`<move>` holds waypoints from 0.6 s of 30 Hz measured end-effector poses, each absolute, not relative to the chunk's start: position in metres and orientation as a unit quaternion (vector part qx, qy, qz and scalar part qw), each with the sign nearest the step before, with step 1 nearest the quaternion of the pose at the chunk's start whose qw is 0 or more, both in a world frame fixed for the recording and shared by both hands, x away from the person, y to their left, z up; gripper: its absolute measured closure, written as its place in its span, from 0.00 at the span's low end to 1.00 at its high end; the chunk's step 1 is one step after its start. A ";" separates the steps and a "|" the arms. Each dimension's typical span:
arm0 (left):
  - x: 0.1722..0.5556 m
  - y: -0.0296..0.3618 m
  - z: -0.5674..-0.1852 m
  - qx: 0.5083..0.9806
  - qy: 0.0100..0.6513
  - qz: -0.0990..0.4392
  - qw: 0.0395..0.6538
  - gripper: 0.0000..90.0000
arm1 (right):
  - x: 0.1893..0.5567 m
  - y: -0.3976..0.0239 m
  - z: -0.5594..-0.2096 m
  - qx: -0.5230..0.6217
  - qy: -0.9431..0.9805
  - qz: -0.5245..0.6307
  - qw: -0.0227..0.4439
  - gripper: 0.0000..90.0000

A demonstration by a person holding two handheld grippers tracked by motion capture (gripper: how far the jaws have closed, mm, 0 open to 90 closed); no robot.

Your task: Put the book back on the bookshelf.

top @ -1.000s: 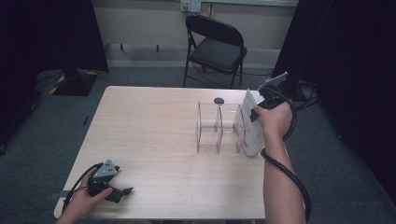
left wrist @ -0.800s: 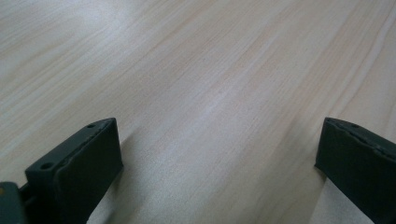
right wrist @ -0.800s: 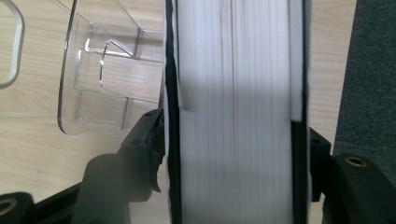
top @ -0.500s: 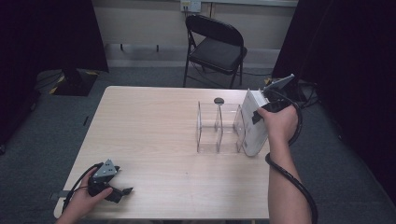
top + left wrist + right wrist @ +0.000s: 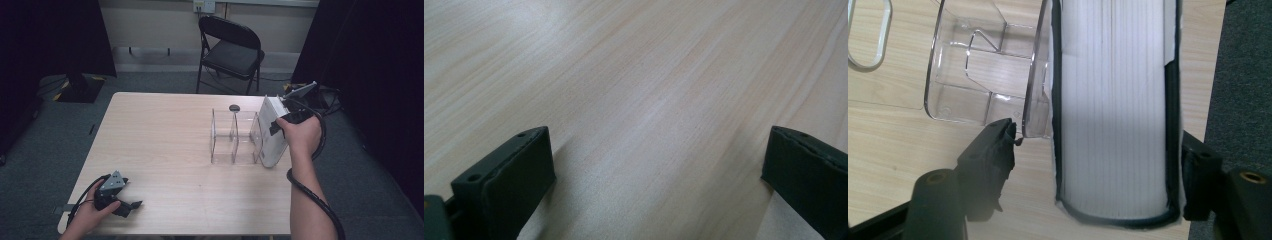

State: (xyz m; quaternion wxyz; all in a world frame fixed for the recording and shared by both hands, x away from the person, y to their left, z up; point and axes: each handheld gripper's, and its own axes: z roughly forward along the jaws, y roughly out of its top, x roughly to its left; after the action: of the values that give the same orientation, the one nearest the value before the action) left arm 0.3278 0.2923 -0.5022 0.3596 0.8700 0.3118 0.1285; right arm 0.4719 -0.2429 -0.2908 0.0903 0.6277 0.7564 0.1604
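Over the last second the right gripper has shifted a little along the far right edge of the table, the grey plate on top riding slightly higher, while the white book stands on edge in the same spot, just beside the right end wall of the clear rack. Small change; judgement is that the book is being steadied or nudged toward a slot, not yet seated in one. Right gripper view: jaws spread wide, one on each side of the book; right jaw at the cover, left jaw apart from it, near the rack's corner, so a straddle, not a firm clamp. Left gripper rests near the front left corner, unmoved, jaws wide apart over bare wood, holding nothing. Count: one book, one rack with two compartments showing, both empty, one small dark disc behind the rack, one folding chair beyond the table, two grippers.
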 end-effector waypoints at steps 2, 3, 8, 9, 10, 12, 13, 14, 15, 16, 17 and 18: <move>0.328 0.292 -0.502 0.870 0.312 0.129 0.359 0.00 | 0.470 -0.243 -0.291 0.626 0.758 0.159 0.094 0.31; 0.328 0.292 -0.503 0.868 0.312 0.129 0.365 0.00 | 0.469 -0.243 -0.291 0.625 0.758 0.159 0.093 0.30; 0.328 0.292 -0.503 0.867 0.312 0.130 0.365 0.00 | 0.465 -0.245 -0.291 0.625 0.758 0.158 0.098 0.27; 0.328 0.292 -0.503 0.867 0.313 0.130 0.365 0.00 | 0.464 -0.246 -0.291 0.625 0.758 0.159 0.096 0.27; 0.328 0.292 -0.503 0.867 0.312 0.130 0.365 0.00 | 0.463 -0.246 -0.291 0.626 0.757 0.160 0.095 0.26; 0.328 0.292 -0.503 0.867 0.313 0.130 0.365 0.00 | 0.461 -0.248 -0.291 0.626 0.757 0.162 0.095 0.26; 0.328 0.292 -0.503 0.868 0.312 0.130 0.364 0.00 | 0.461 -0.248 -0.291 0.626 0.757 0.161 0.096 0.25; 0.328 0.292 -0.503 0.868 0.312 0.130 0.364 0.00 | 0.459 -0.249 -0.291 0.625 0.758 0.162 0.096 0.25; 0.328 0.292 -0.503 0.868 0.312 0.130 0.364 0.00 | 0.458 -0.249 -0.290 0.624 0.759 0.161 0.097 0.24; 0.328 0.292 -0.503 0.868 0.312 0.130 0.364 0.00 | 0.457 -0.249 -0.290 0.622 0.761 0.158 0.099 0.24; 0.328 0.292 -0.503 0.867 0.313 0.130 0.365 0.00 | 0.457 -0.249 -0.291 0.620 0.762 0.159 0.097 0.24; 0.328 0.292 -0.503 0.867 0.313 0.130 0.365 0.00 | 0.456 -0.249 -0.291 0.620 0.762 0.159 0.097 0.24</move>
State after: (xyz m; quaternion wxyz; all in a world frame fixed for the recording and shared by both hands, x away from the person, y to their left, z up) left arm 0.3277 0.2919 -0.5030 0.3650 0.8672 0.3129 0.1300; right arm 0.4558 -0.2491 -0.2910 0.0971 0.6203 0.7620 0.1586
